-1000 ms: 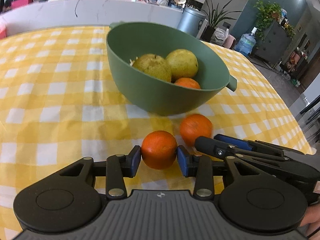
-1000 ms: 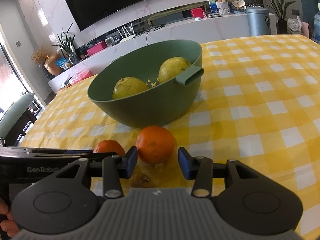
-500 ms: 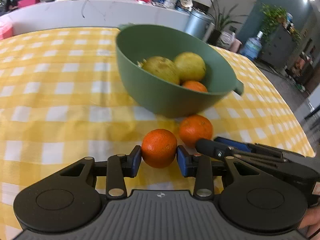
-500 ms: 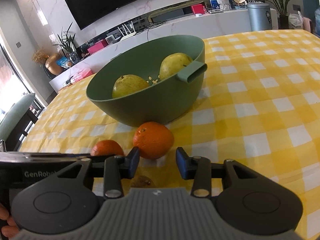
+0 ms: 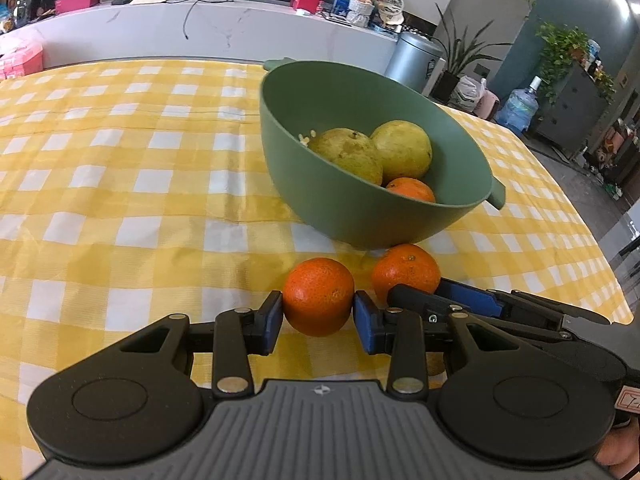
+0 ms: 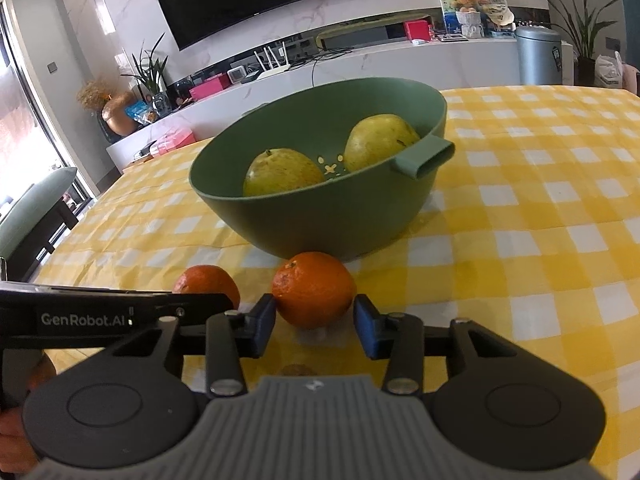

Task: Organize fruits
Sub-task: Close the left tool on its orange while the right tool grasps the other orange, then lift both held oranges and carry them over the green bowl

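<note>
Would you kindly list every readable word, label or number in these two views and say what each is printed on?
"GenRobot.AI": white lettering on the black body of the left gripper, seen from the right wrist camera.
Red-edged sticker on the right gripper's black body: too cut off to read.
Picture board with the teddy bear on the white counter: too small to read.

A: Which colours are seen on the desk (image 5: 120, 200)?

B: It is covered in a yellow-and-white check. The bowl (image 5: 360, 208) is coloured a dull green, and two yellow-green pears (image 5: 404, 148) and one orange tangerine (image 5: 412, 189) are held in it.

A: And outside the bowl?

B: Two orange tangerines (image 5: 319, 296) are seen. Blue pads (image 5: 272, 322) are fitted to each black and grey hand-held gripper (image 6: 314, 326).
</note>
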{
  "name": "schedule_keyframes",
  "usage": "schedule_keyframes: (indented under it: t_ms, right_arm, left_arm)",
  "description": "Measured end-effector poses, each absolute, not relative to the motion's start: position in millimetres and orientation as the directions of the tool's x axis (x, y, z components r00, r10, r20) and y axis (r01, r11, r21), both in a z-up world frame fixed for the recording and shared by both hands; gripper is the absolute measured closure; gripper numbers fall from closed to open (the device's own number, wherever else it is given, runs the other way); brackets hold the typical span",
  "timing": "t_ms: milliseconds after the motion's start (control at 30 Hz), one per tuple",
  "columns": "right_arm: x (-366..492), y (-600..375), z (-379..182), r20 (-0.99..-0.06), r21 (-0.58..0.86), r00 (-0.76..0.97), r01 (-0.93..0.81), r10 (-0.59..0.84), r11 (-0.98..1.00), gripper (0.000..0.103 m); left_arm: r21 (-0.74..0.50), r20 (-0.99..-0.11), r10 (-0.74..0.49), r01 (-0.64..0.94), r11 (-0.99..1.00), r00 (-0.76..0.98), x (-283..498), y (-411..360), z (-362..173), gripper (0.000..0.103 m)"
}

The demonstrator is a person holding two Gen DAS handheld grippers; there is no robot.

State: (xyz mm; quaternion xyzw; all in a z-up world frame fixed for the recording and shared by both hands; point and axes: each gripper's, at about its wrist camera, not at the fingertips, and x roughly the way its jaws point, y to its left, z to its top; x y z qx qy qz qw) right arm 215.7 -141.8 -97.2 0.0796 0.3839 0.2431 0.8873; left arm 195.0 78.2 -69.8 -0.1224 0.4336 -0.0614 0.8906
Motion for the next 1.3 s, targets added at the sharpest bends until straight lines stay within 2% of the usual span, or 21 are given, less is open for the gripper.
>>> schedule_keyframes:
  t_ms: [267,767,1300]
  right_arm:
    - [221.2,-138.3,-97.3,-0.639,0.332,0.592,-0.364,0.492,0.87,0.057]
    - [205.9,-143.9,-84.6,-0.622,0.304,0.612,-0.387,0.489,0.871,0.061]
    - [183.0,-162.7,-28.6,-0.505,0.29,0.678,-0.45,0.534,0.845,0.062]
  left_arm:
    - [-0.273,-0.756,-0.2,-0.022,0.962,0.624,194.5,82.9,-69.3,0.061]
    - [-0.308,-0.687,-0.231,0.012,0.951,0.689,179.6,84.7,-42.5,0.061]
    - [-0.3,-0.624,-0.268,0.091,0.949,0.734,180.5,72.1,4.0,0.061]
